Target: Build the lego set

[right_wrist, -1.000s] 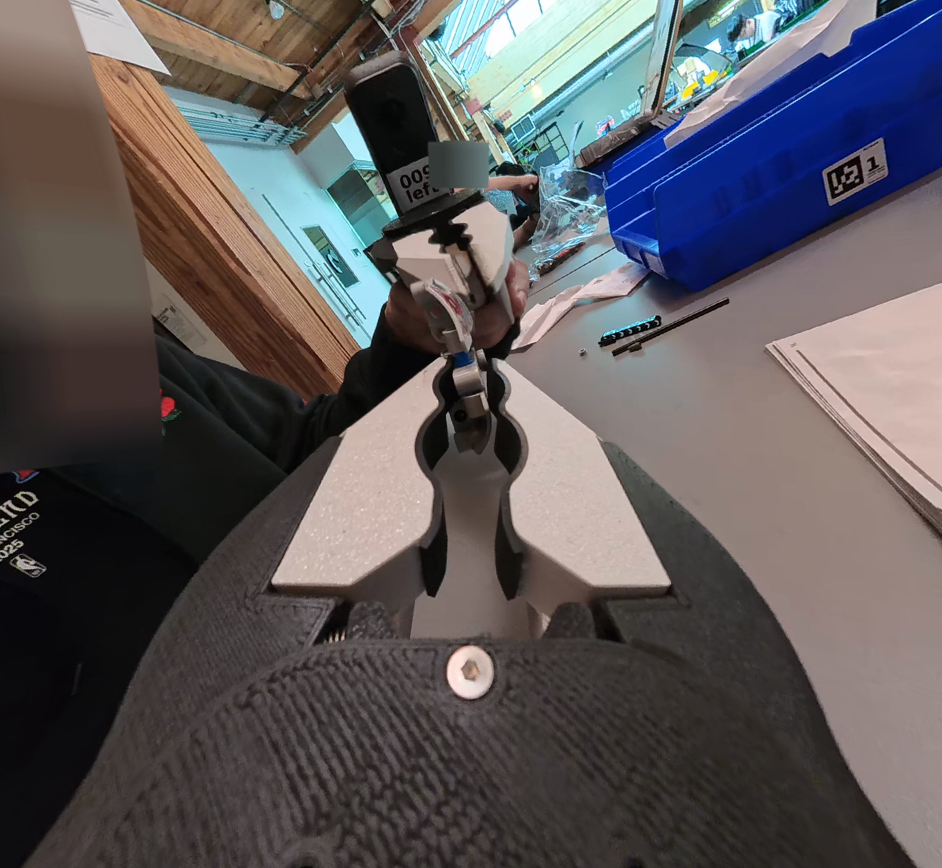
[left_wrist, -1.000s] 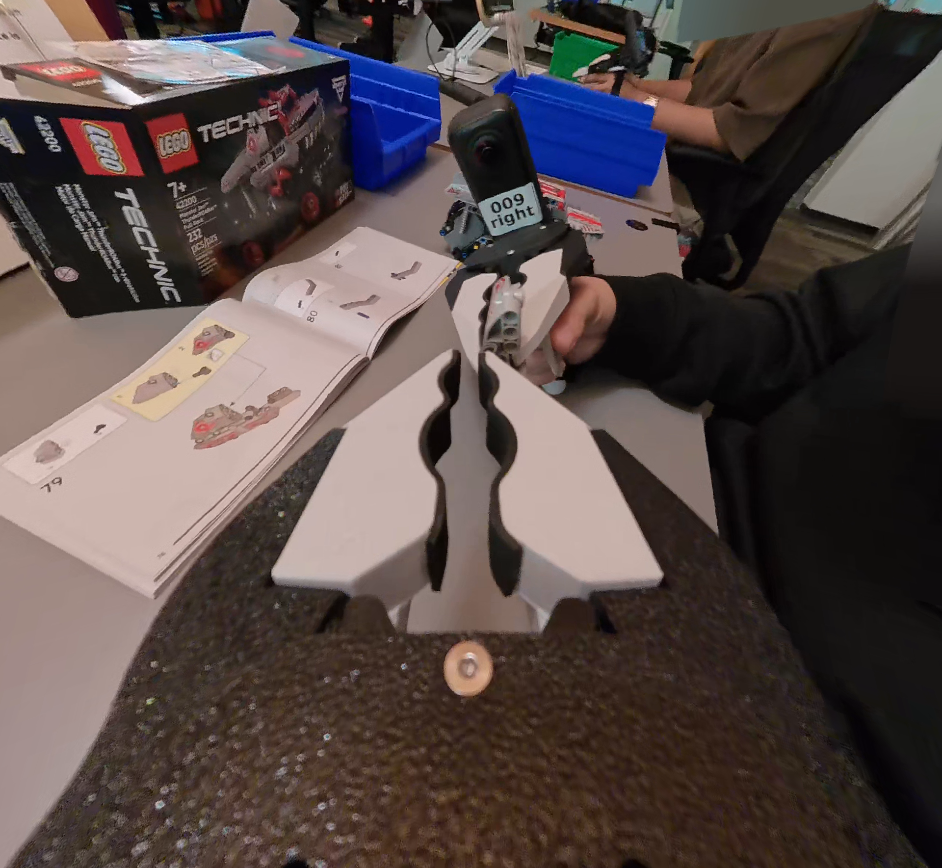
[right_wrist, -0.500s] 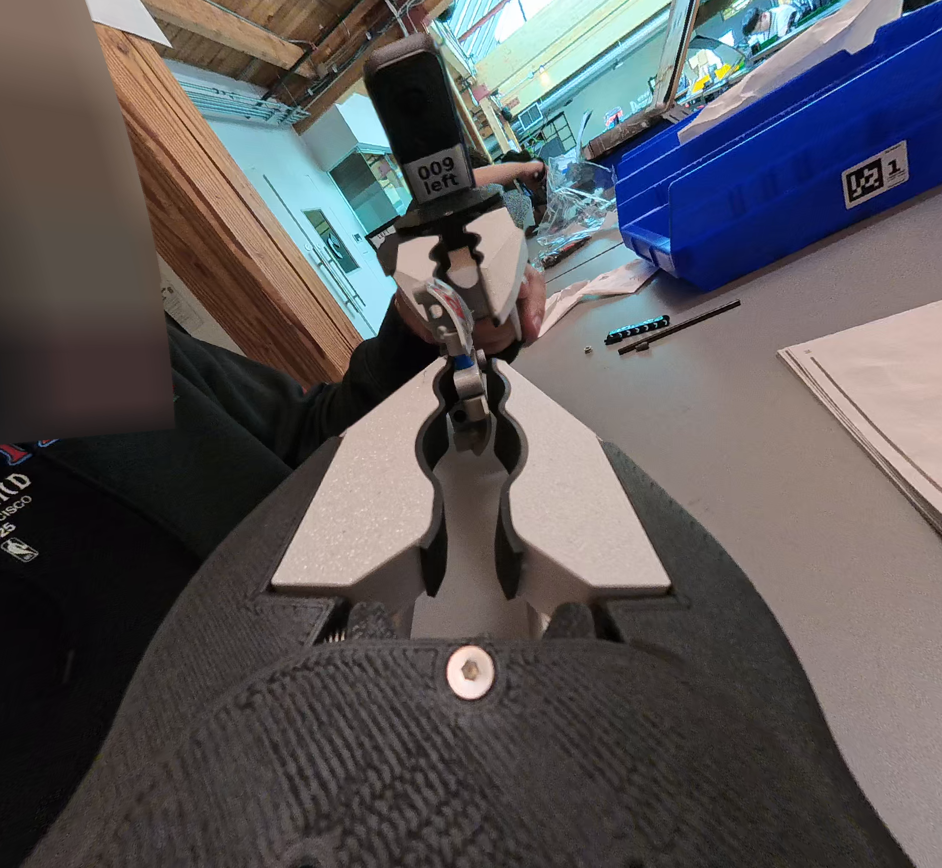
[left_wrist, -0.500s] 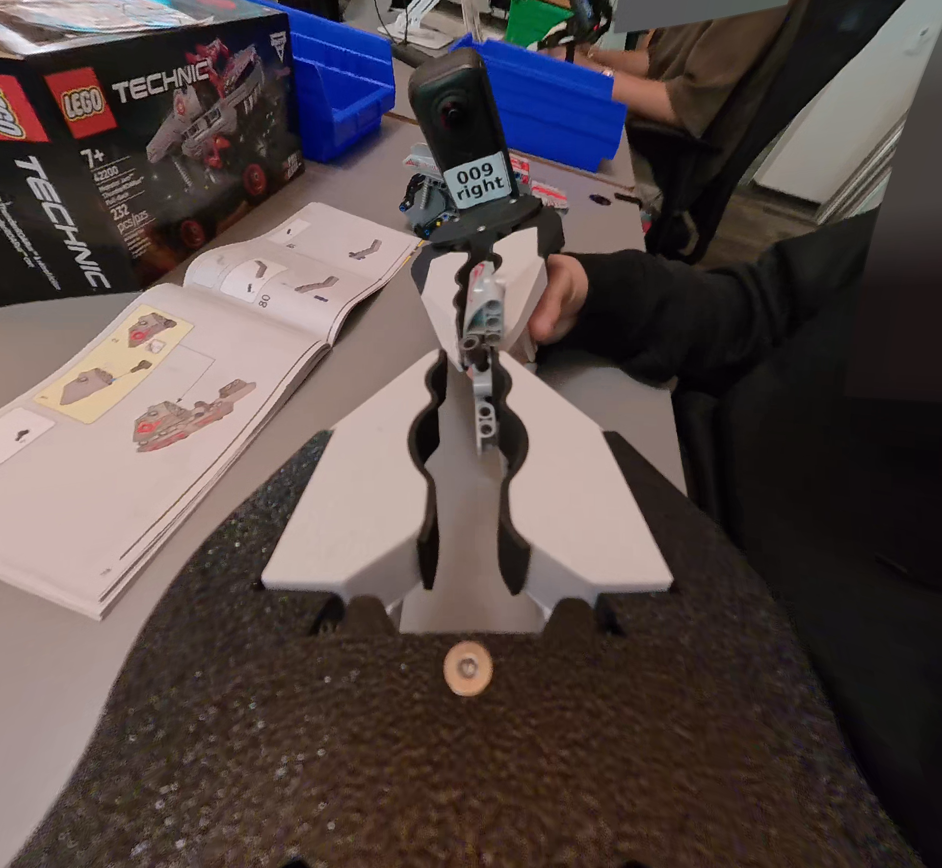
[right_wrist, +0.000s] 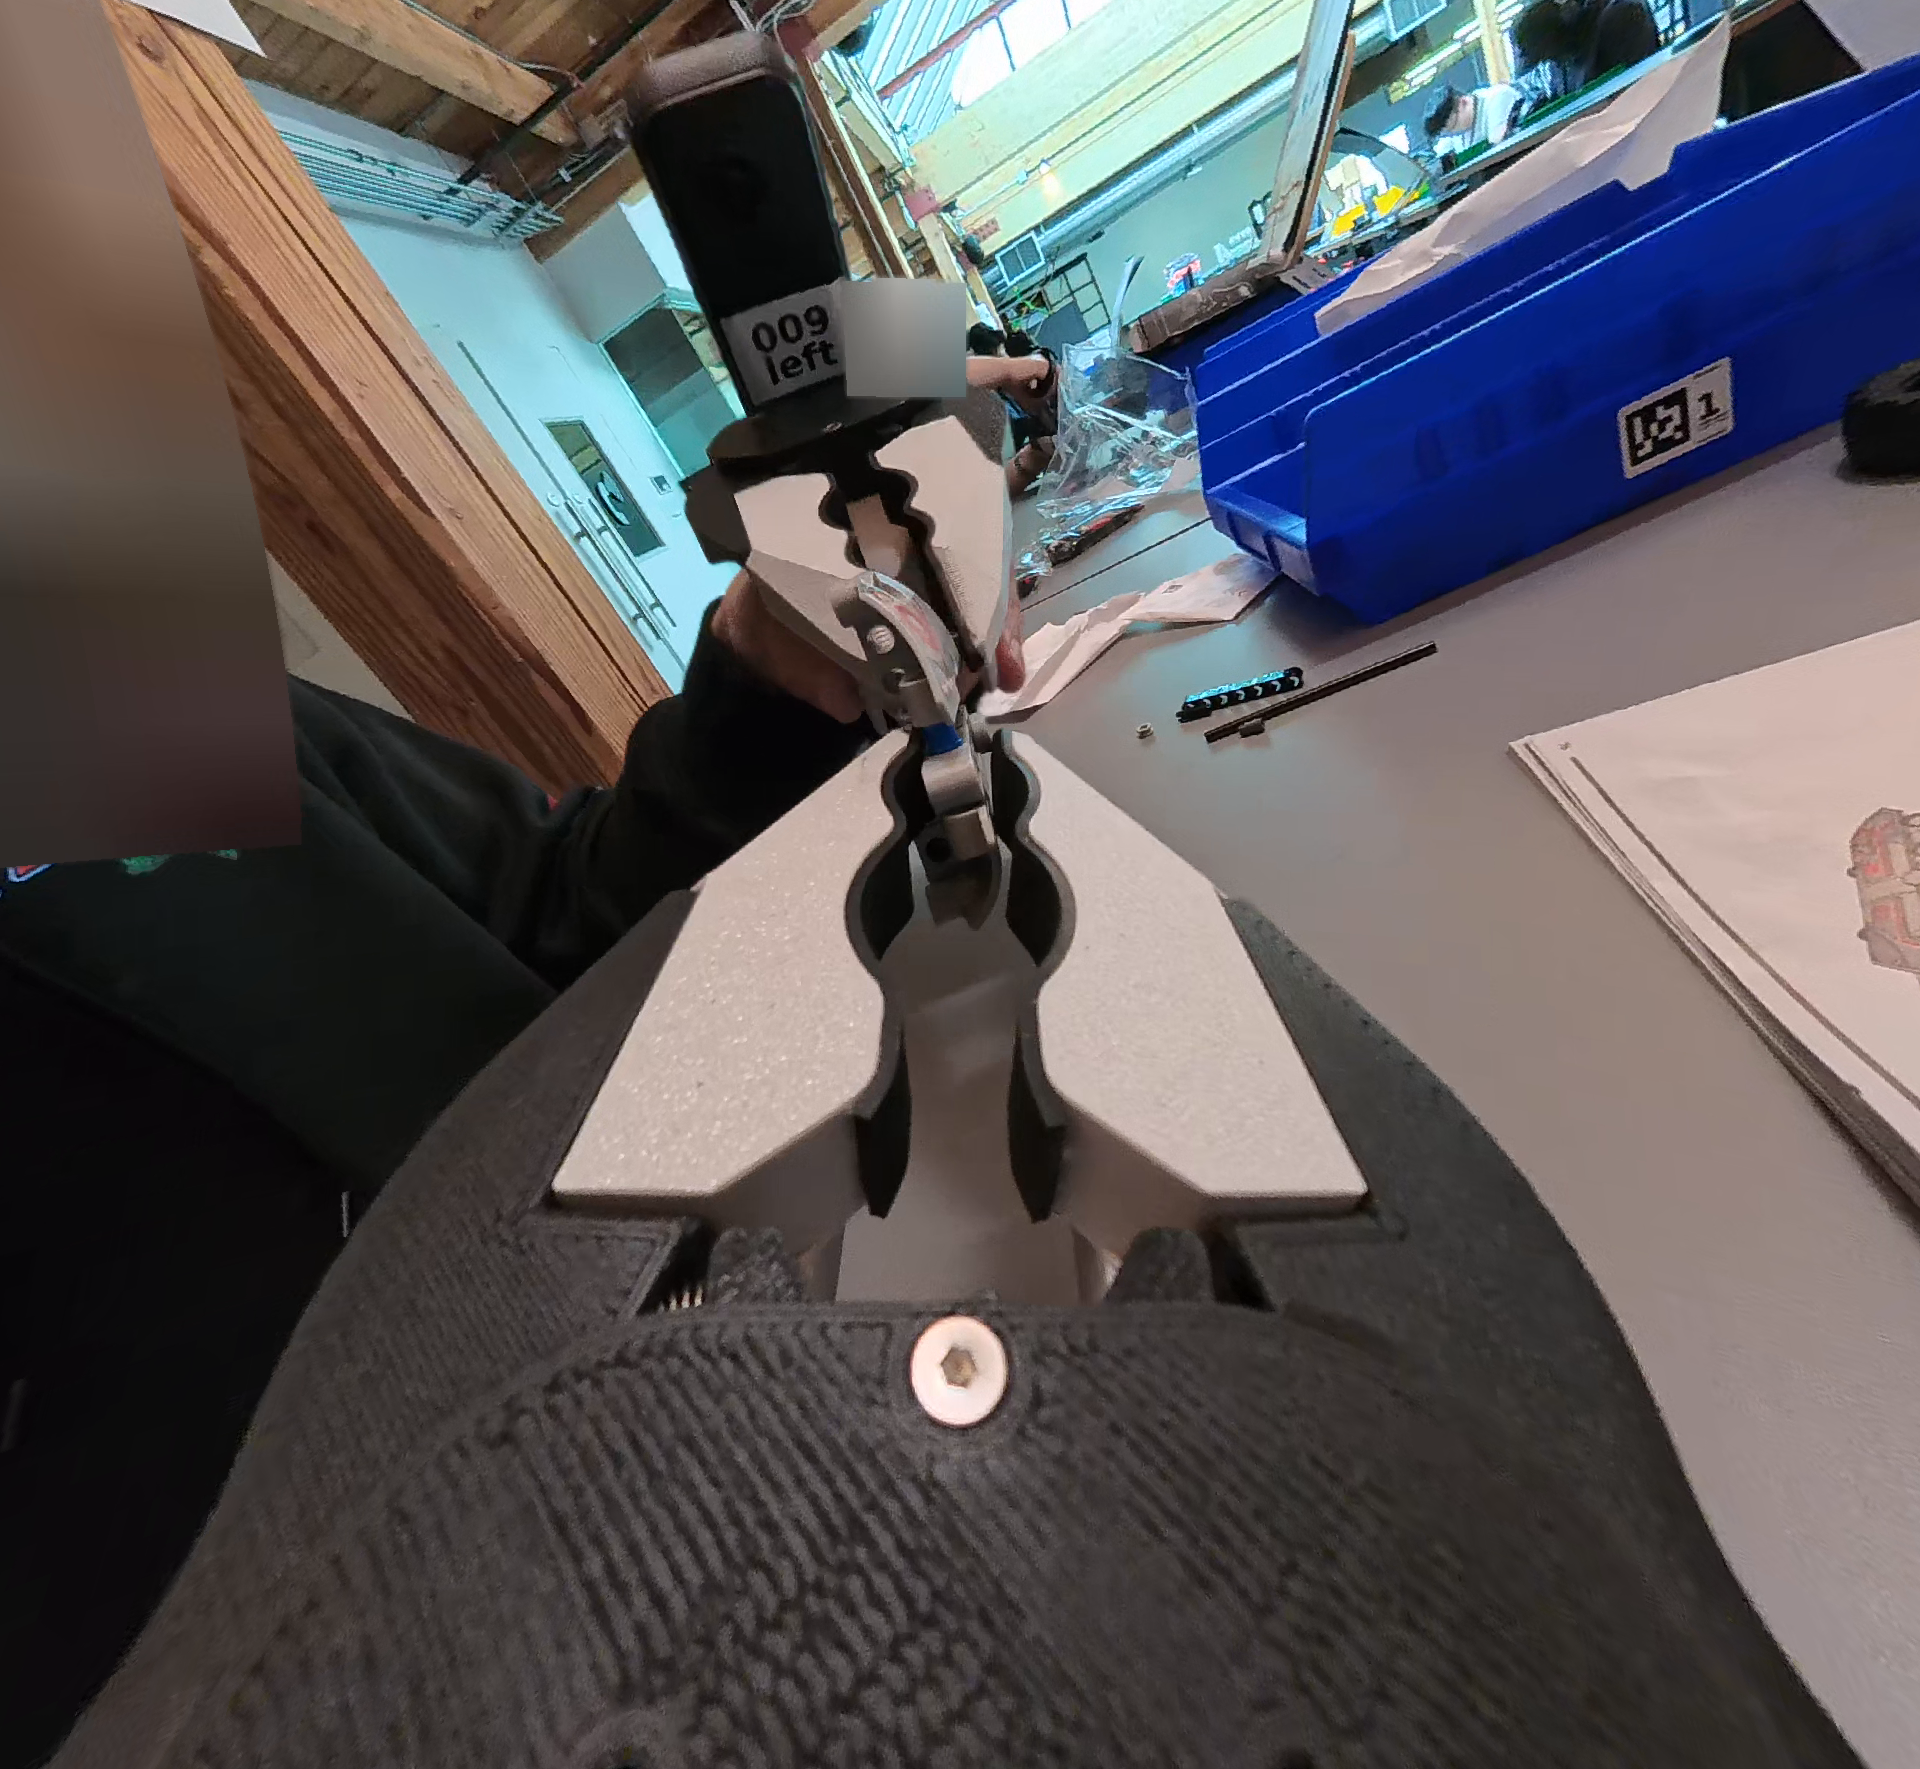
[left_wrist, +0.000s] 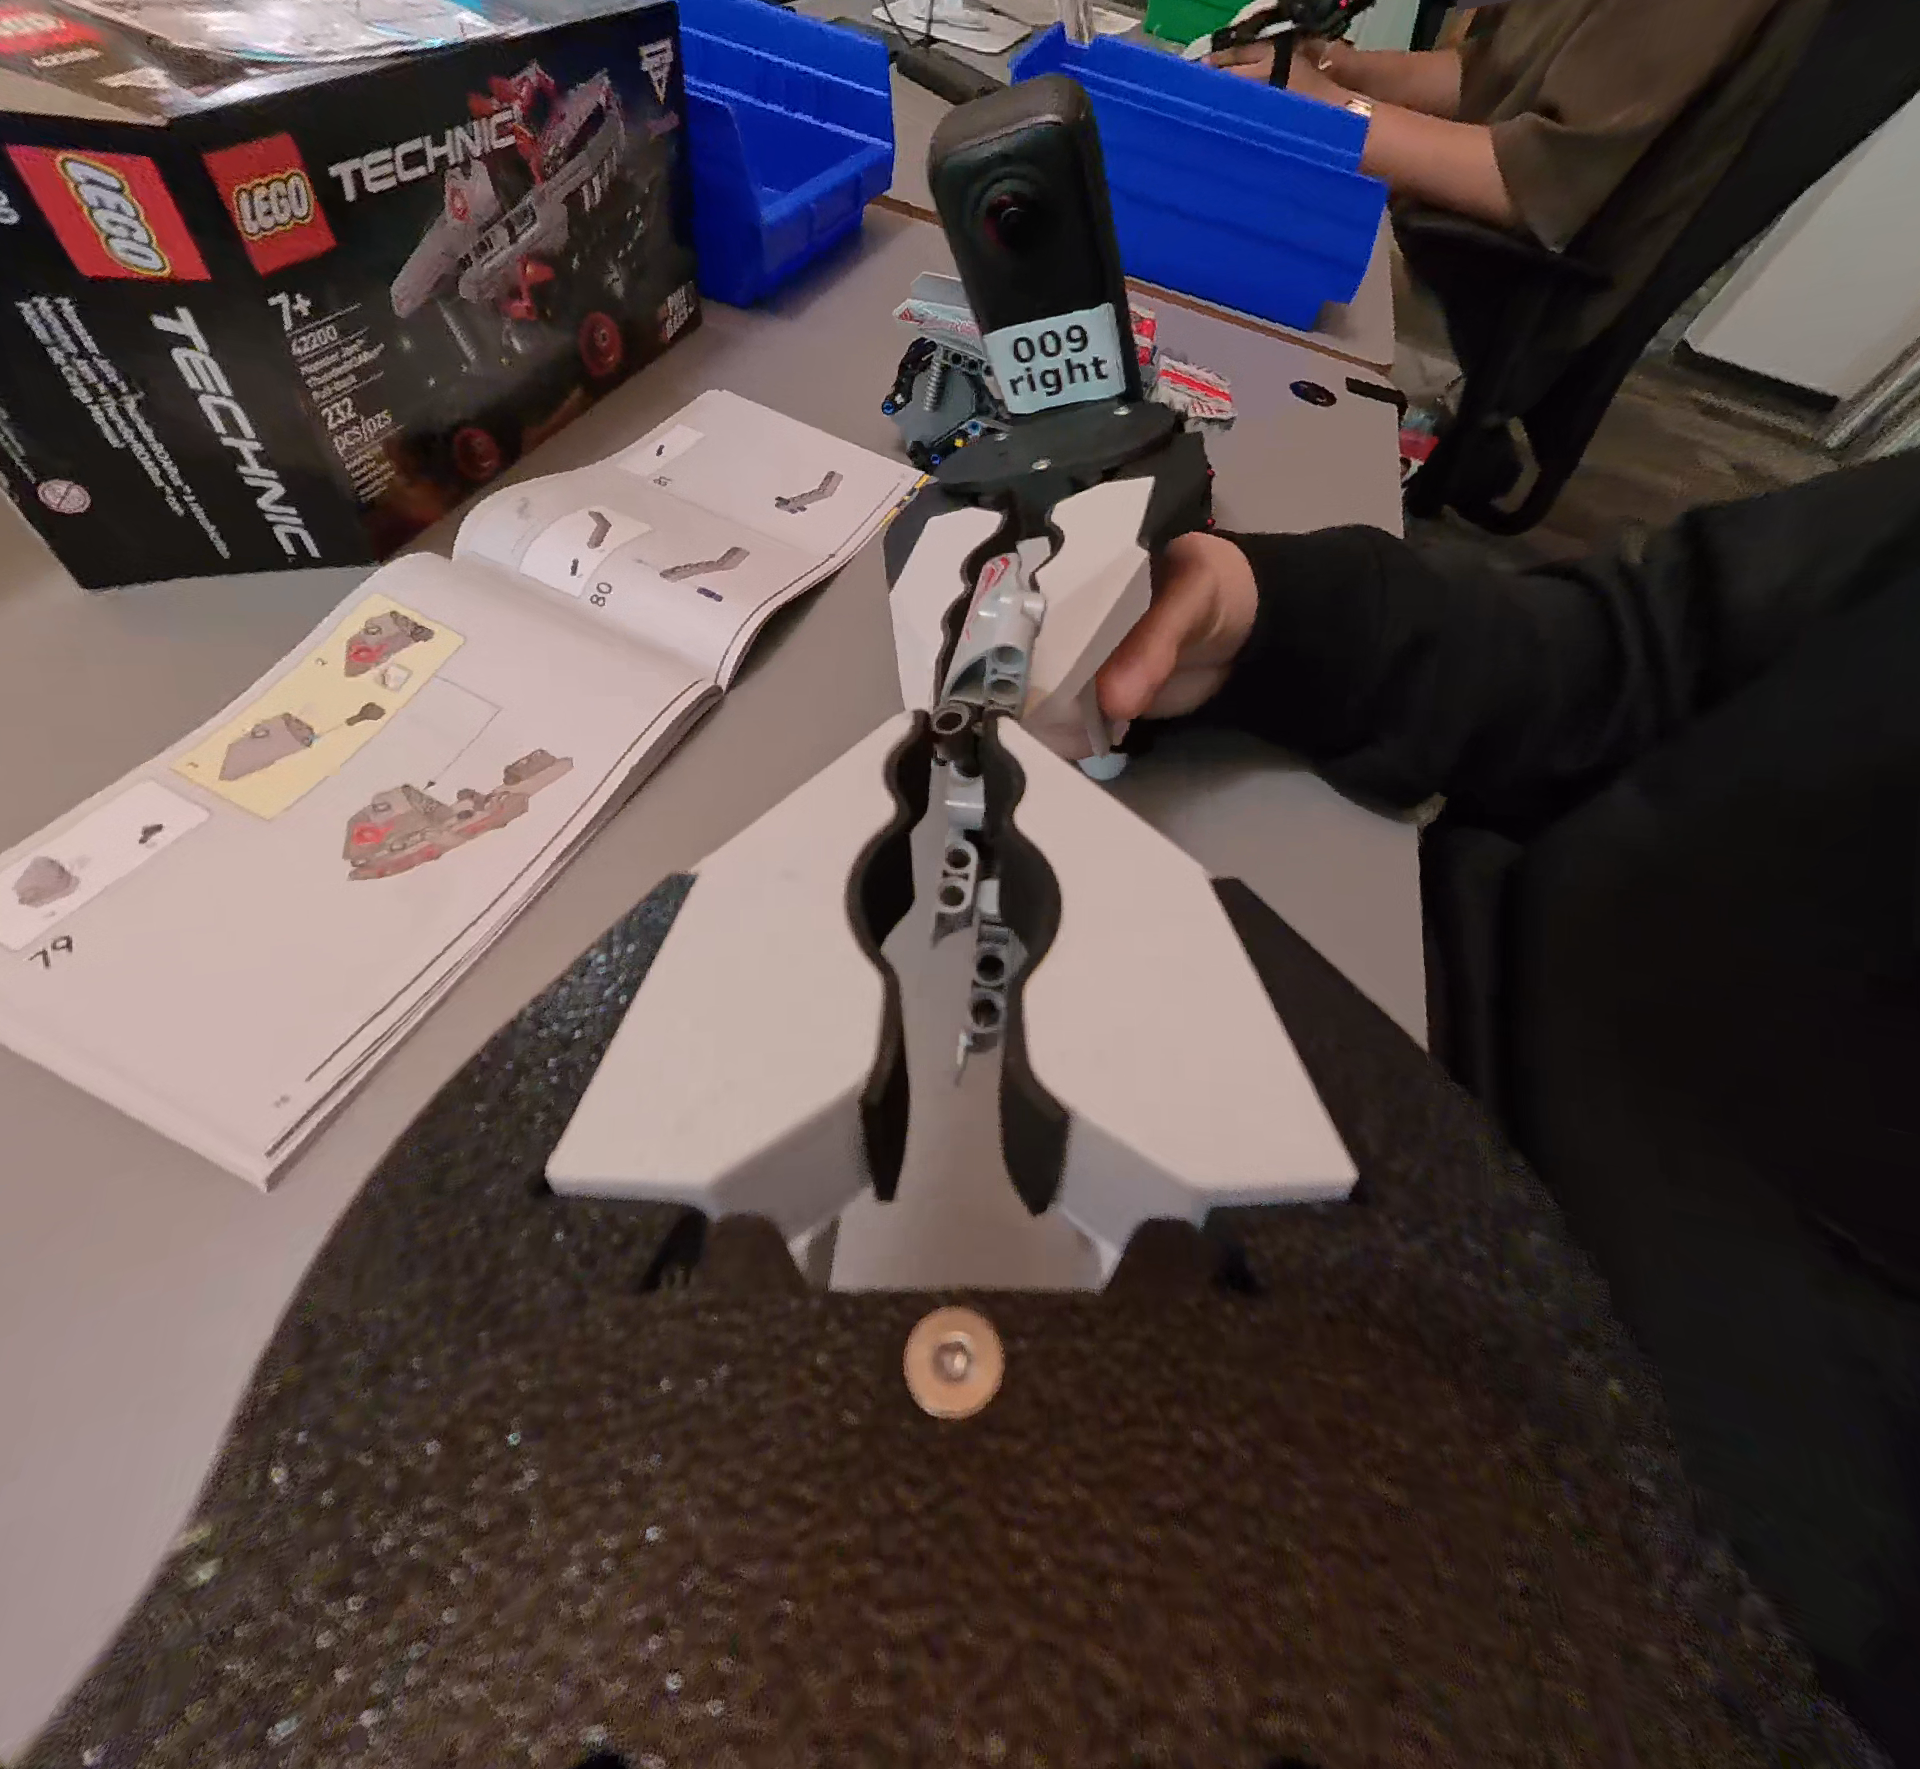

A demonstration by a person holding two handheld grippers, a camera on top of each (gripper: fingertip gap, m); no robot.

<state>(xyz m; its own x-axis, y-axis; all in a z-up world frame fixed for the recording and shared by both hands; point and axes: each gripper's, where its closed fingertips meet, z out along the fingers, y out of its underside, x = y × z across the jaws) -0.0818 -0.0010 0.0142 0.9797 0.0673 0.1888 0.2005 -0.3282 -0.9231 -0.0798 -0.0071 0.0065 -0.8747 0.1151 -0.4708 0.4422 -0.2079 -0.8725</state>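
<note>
In the left wrist view my left gripper (left_wrist: 956,743) is shut on a grey holed lego piece (left_wrist: 966,898) that stands between its fingers. Facing it, my right gripper (left_wrist: 992,680) is shut on a curved grey panel piece with a red mark (left_wrist: 997,623). The two pieces meet end to end above the table. In the right wrist view my right gripper (right_wrist: 951,753) grips its grey piece (right_wrist: 956,815), with a blue pin (right_wrist: 938,737) at the joint. The left gripper (right_wrist: 914,680) holds its curved grey piece (right_wrist: 899,633) against it.
An open instruction booklet (left_wrist: 416,732) and the black lego box (left_wrist: 312,265) lie to the left, with blue bins (left_wrist: 790,130) behind. A part-built model (left_wrist: 935,379) sits behind the right gripper. A black axle (right_wrist: 1320,691) and a black beam (right_wrist: 1236,693) lie on the grey table (right_wrist: 1351,836). A person sits at the back right. Left and right tips are no more than a few centimetres apart.
The two grippers have drawn closer together and tilted. The piece in my left gripper now shows between its fingers, and the held pieces now touch tip to tip.
</note>
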